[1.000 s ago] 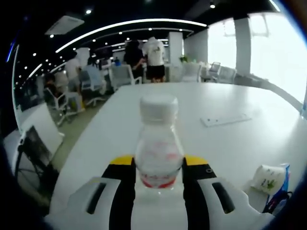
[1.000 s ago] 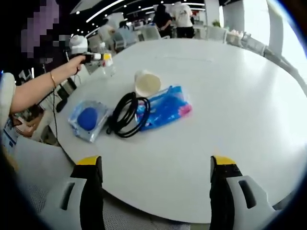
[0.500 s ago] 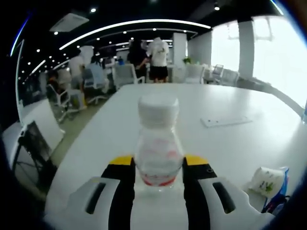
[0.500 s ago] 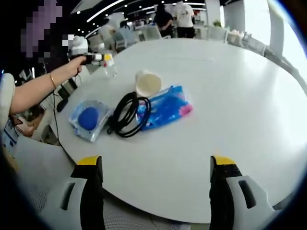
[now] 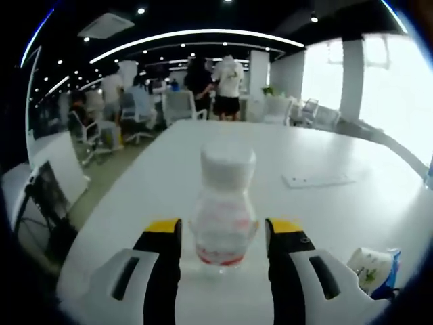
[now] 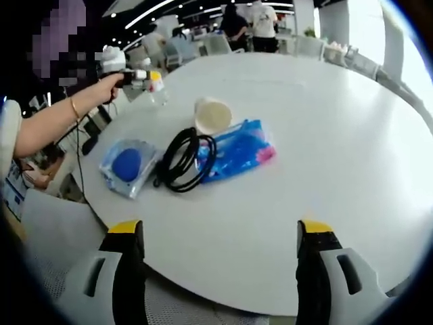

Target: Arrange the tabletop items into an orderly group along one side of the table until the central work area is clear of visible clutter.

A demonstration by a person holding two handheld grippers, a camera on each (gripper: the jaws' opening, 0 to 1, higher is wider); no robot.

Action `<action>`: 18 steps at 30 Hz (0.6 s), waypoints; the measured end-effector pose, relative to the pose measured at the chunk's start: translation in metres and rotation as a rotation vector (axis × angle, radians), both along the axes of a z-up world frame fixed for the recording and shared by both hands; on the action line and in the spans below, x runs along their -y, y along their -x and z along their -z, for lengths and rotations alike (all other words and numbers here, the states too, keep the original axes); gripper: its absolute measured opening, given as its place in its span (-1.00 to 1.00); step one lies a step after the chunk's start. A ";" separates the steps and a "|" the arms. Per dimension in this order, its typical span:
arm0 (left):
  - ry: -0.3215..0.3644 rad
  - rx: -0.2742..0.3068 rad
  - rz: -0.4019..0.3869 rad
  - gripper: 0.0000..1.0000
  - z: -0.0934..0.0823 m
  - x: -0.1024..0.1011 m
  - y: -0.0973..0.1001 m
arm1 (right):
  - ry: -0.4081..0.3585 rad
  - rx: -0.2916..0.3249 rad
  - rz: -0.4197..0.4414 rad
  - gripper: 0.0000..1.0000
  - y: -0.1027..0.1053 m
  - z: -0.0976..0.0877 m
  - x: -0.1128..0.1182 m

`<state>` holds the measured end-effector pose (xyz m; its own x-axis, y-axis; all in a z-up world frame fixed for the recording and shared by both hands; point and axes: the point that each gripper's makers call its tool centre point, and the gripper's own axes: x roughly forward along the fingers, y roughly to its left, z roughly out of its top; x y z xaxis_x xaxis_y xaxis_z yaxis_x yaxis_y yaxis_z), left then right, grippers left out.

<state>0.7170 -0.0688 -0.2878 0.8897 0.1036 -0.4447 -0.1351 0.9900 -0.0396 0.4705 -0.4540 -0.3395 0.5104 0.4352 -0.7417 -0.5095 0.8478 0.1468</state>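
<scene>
A clear plastic bottle (image 5: pixel 223 210) with a white cap and red label stands upright on the white table (image 5: pixel 352 203) between the jaws of my left gripper (image 5: pixel 223 227). The jaws are open, with a thin gap on each side of the bottle. In the right gripper view the same bottle (image 6: pixel 157 91) is at the table's far left edge, with a hand holding the left gripper (image 6: pixel 139 76). My right gripper (image 6: pixel 220 230) hangs open over the near table edge, holding nothing. Beyond it lie a paper cup (image 6: pixel 212 115), a black cable (image 6: pixel 184 161), a blue packet (image 6: pixel 237 150) and a bagged blue ball (image 6: pixel 127 166).
The paper cup (image 5: pixel 371 267) lies on its side at the lower right of the left gripper view. A flat white strip (image 5: pixel 318 180) rests further along the table. Office chairs and standing people (image 5: pixel 229 84) are beyond the far end. The table (image 6: pixel 325 135) is bare on the right.
My left gripper's jaws have spread slightly and let go of the bottle, which now stands free. The right gripper has hardly moved.
</scene>
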 end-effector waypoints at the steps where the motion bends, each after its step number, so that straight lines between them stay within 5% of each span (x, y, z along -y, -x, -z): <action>1: -0.013 0.018 0.005 0.06 -0.004 0.000 0.000 | -0.007 0.017 0.000 0.89 -0.002 -0.003 -0.001; 8: -0.042 0.082 0.041 0.38 -0.025 0.005 0.005 | 0.022 0.097 -0.031 0.94 -0.008 -0.012 -0.006; 18: -0.072 0.089 0.137 0.97 -0.031 0.020 0.029 | 0.024 0.134 -0.083 0.99 -0.007 -0.017 -0.015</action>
